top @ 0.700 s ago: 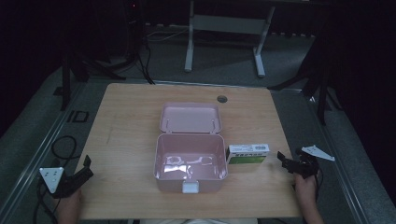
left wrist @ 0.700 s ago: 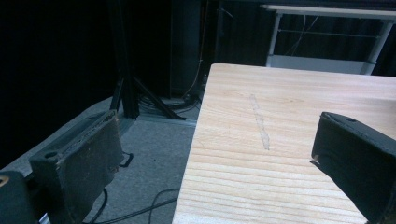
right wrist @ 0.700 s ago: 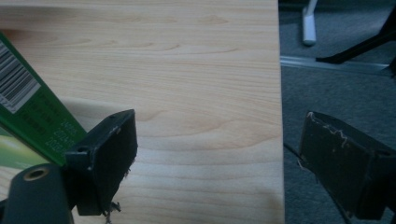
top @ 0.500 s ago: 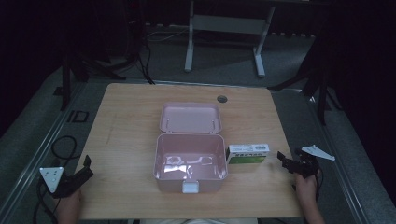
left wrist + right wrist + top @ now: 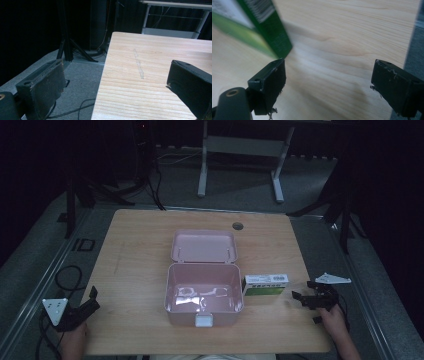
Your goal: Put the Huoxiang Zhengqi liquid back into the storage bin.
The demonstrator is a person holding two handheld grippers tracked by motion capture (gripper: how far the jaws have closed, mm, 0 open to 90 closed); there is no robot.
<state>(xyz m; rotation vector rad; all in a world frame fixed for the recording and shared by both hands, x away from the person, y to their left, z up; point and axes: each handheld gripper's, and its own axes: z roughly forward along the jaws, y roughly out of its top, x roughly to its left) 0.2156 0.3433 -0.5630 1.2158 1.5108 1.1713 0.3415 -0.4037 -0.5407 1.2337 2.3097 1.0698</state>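
Note:
An open pink lunch box (image 5: 203, 292) sits at the table's middle front, its lid (image 5: 203, 246) laid back and its inside bare. A green and white carton (image 5: 265, 284) lies on the wood against the box's right side. My right gripper (image 5: 299, 299) is open just to the right of the carton, low over the table; the carton's green end (image 5: 272, 25) shows close above its left jaw. My left gripper (image 5: 93, 300) is open at the table's front left edge, one jaw over the wood, the other over the floor (image 5: 75, 77).
The wooden table (image 5: 140, 265) has a round cable hole (image 5: 237, 226) near its far edge. Cables (image 5: 65, 275) lie on the grey floor to the left. A white frame (image 5: 240, 150) and dark stands rise behind the table.

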